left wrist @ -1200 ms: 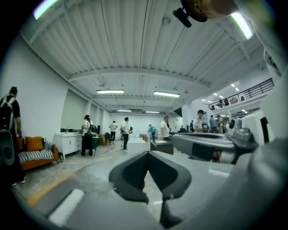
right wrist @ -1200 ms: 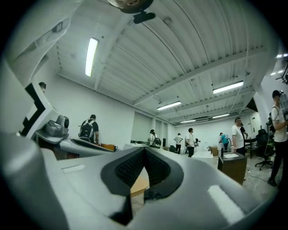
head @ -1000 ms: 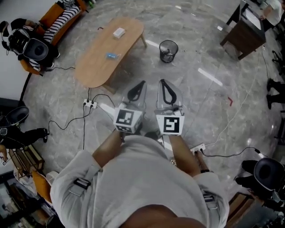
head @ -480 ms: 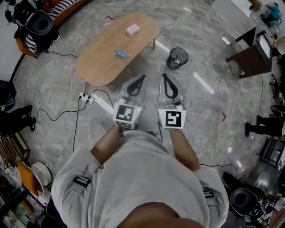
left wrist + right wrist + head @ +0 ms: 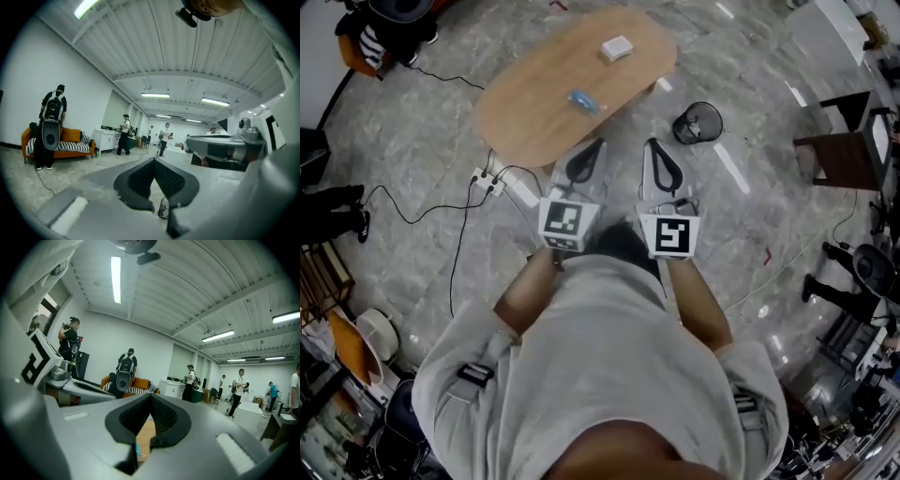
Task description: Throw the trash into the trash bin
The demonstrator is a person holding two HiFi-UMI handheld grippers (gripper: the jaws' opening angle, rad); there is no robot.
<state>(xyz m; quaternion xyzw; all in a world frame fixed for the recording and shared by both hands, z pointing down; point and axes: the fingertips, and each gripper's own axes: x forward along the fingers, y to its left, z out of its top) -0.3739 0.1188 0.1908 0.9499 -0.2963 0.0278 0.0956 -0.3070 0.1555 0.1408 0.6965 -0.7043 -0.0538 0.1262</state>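
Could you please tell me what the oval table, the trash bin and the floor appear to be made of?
The oval table is probably wood or wood veneer, with a matte light brown top. The trash bin looks like black wire mesh, with see-through walls. The floor seems to be polished grey stone or marble-look tile, veined and showing bright light reflections.

Table [image 5: 534, 103]: out on the floor, ahead of the person.
On the table: a box [image 5: 617, 47] toward the far end, a small packet [image 5: 582, 100] nearer the middle, the two apart.
Trash bin [image 5: 697, 123]: on the floor, right of the table.
Power strip [image 5: 487, 178]: on the floor by the table's near left end.
Left gripper [image 5: 600, 143], right gripper [image 5: 649, 143]: side by side, just short of the table's near edge, the trash bin ahead to their right.
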